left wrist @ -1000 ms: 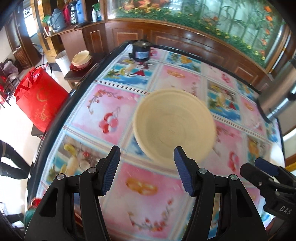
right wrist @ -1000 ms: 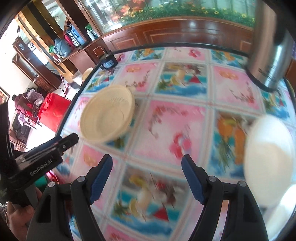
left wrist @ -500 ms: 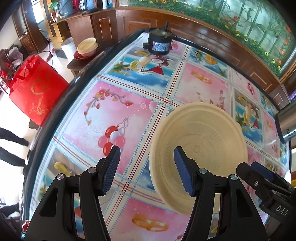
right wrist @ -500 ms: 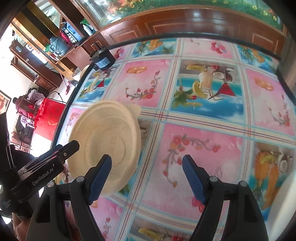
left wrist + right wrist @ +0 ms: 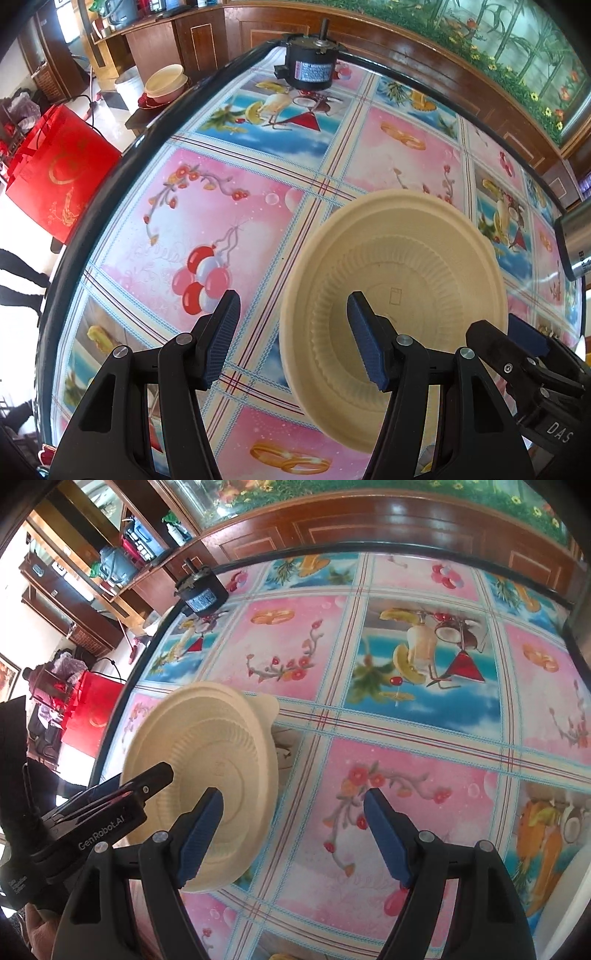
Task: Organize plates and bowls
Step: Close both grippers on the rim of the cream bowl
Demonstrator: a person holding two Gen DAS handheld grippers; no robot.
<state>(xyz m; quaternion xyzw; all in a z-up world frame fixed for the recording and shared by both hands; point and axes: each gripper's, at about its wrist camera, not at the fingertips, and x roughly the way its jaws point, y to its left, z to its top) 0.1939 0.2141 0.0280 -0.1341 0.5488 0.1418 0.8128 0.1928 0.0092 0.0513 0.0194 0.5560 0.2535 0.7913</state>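
A cream ribbed bowl [image 5: 406, 280] sits upright on the patterned tablecloth; it also shows in the right wrist view [image 5: 207, 760]. My left gripper [image 5: 293, 339] is open, its jaws straddling the bowl's near left rim, with its right finger [image 5: 365, 347] over the bowl's inside and the left finger outside. My right gripper [image 5: 293, 834] is open and empty, its left finger [image 5: 201, 834] at the bowl's right rim. The right gripper's tip also shows in the left wrist view [image 5: 524, 350], beside the bowl's right rim.
A black motor-like device [image 5: 310, 68] stands at the table's far edge. A steel pot [image 5: 576, 243] is at the right. Beyond the table's left edge are a red bag [image 5: 55, 173] and a side table with stacked bowls [image 5: 164, 83].
Both grippers have moved in close to the bowl. The left gripper now straddles its rim, and the white dish seen at the right a second ago is out of view.
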